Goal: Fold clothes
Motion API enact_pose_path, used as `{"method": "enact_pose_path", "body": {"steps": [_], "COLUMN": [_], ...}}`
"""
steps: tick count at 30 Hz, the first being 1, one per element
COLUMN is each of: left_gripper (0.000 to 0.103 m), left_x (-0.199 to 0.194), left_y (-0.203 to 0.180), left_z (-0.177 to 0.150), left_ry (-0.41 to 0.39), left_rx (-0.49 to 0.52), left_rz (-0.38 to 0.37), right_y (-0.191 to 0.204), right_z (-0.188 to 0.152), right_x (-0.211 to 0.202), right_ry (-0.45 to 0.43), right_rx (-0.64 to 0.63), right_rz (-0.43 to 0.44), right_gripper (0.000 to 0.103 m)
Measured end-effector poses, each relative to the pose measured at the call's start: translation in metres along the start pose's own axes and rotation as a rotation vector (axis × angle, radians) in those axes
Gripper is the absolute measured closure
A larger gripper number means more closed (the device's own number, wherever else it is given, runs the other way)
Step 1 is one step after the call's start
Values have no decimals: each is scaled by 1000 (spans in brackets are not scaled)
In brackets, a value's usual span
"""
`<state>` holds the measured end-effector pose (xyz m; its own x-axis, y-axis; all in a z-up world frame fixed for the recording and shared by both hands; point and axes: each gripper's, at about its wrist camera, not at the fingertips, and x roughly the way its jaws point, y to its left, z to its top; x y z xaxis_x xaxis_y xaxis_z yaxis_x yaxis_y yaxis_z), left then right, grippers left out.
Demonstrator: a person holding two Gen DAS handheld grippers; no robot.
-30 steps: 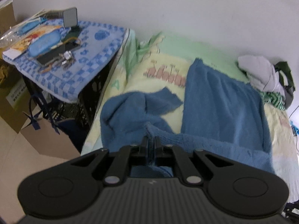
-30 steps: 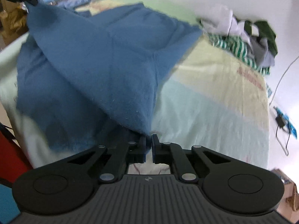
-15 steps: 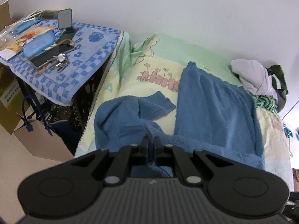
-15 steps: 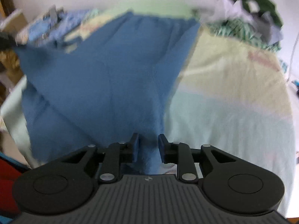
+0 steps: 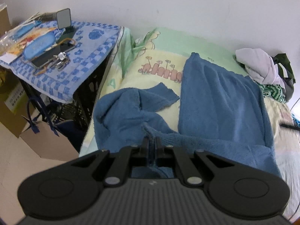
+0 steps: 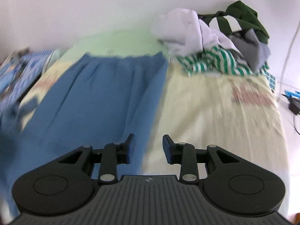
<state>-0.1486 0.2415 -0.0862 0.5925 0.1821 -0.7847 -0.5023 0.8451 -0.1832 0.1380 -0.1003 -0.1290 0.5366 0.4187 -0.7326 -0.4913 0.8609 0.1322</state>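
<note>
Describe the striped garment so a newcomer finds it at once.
Start at the bed, against the white wall. On it, near that wall, sits a heap of clothes. The striped garment spills from its front edge: the only piece with green-and-white stripes.

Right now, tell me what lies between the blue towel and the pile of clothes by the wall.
Only bare bedsheet. In the right wrist view the blue towel ends short of the pile of clothes, with nothing lying in the gap.

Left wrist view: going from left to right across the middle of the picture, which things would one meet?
Blue checkered cloth with a phone and keys on it → crumpled part of the blue garment → its flat folded part → pile of unfolded clothes.
</note>
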Motion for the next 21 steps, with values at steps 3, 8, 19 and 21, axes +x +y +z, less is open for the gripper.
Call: {"method": "enact_pose_path", "body": {"steps": [3, 8, 19, 21], "left_gripper": [101, 101, 101, 101], "left_x": [-2, -6, -34, -39], "left_y": [-3, -8, 1, 4], "left_z": [-3, -7, 1, 2], "left_ry": [-1, -3, -31, -24], "left_rx": [-5, -22, -101, -121], "left_rz": [20, 41, 36, 31], "right_y": [-7, -8, 6, 28], "right_z": [26, 57, 78, 78], "right_x": [44, 97, 92, 96], "right_ry": [-30, -39, -88, -89], "right_rx": [66, 138, 138, 38], "right_rz": [-19, -64, 73, 59], "right_gripper": [69, 68, 92, 91]}}
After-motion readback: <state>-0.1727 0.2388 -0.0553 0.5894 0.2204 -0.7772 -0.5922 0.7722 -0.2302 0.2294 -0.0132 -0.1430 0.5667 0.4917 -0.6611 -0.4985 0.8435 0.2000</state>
